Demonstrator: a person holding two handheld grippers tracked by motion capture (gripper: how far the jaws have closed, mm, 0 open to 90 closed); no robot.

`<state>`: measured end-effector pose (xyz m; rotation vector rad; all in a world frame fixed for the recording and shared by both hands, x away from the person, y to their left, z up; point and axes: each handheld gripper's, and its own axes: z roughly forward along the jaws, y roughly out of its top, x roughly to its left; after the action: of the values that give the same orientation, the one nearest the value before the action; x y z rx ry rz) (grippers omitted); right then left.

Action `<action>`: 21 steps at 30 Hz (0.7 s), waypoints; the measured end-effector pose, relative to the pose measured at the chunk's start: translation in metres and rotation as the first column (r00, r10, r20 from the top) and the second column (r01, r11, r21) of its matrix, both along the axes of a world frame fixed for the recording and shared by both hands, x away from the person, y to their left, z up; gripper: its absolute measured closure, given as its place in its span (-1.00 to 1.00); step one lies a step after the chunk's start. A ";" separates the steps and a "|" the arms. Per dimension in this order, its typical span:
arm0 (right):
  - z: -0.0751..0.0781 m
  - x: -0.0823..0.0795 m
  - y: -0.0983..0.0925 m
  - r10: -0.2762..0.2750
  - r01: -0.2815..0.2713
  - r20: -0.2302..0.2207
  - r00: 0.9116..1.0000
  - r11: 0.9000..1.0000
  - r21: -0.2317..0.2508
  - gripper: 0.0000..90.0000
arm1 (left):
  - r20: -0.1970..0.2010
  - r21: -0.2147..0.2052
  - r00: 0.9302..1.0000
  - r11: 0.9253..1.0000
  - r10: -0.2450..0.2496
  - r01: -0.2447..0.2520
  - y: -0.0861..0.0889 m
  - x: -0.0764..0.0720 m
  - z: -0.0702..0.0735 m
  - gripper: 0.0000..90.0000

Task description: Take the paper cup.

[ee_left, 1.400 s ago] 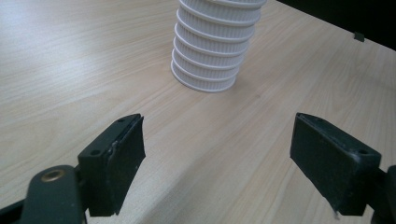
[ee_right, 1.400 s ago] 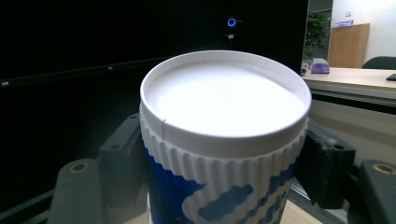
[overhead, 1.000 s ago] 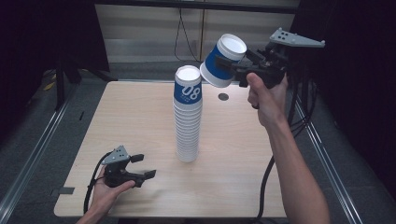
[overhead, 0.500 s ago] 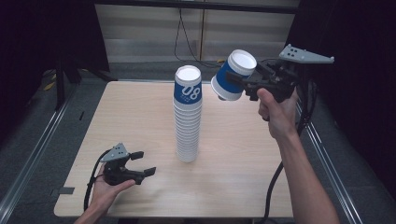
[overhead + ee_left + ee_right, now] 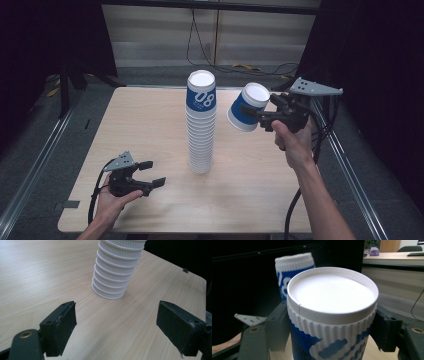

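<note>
On the wooden table [image 5: 150, 120] a cup stack [image 5: 201, 125] stands upright, the right gripper [image 5: 260, 116] clamps a tilted upside-down cup [image 5: 247, 107] leaning away from it, and the left gripper [image 5: 150, 175] rests spread wide.

I count one tall stack of cups [image 5: 201, 125] standing on one table [image 5: 130, 125], plus one single cup [image 5: 247, 107] off the stack. Two grippers: my left gripper [image 5: 150, 175], my right gripper [image 5: 260, 116]. Stack's cups too tightly nested to number.
</note>
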<state>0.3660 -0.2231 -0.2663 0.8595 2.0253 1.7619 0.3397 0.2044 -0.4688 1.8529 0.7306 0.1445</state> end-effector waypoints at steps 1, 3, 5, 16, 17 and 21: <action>-0.005 -0.002 0.003 0.014 -0.014 -0.005 1.000 1.000 -0.005 -0.39 | 0.009 0.001 1.000 1.000 0.003 -0.003 -0.001 -0.001 0.001 -0.63; -0.012 -0.005 0.007 0.031 -0.031 -0.007 0.999 0.999 -0.023 -0.39 | 0.009 -0.007 1.000 1.000 -0.006 0.006 -0.003 -0.002 0.003 -0.62; -0.023 -0.008 0.012 0.049 -0.049 -0.010 0.999 0.998 -0.027 -0.39 | 0.011 -0.004 1.000 1.000 -0.012 0.012 -0.005 -0.003 0.004 -0.62; -0.059 -0.012 0.029 0.080 -0.083 -0.041 0.996 0.993 -0.088 -0.39 | 0.023 -0.002 0.998 0.998 -0.059 0.059 -0.020 0.005 0.016 -0.63; -0.066 -0.013 0.032 0.085 -0.090 -0.054 0.995 0.991 -0.098 -0.39 | 0.030 0.009 0.997 0.998 -0.069 0.068 -0.023 0.007 0.017 -0.63; -0.077 -0.015 0.036 0.097 -0.104 -0.072 0.993 0.990 -0.096 -0.39 | 0.035 -0.010 0.995 0.995 -0.095 0.095 -0.036 0.008 0.022 -0.62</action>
<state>0.3511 -0.1873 -0.3430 0.8090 2.2154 1.6875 0.3478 0.1683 -0.4471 1.8660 0.6173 0.1103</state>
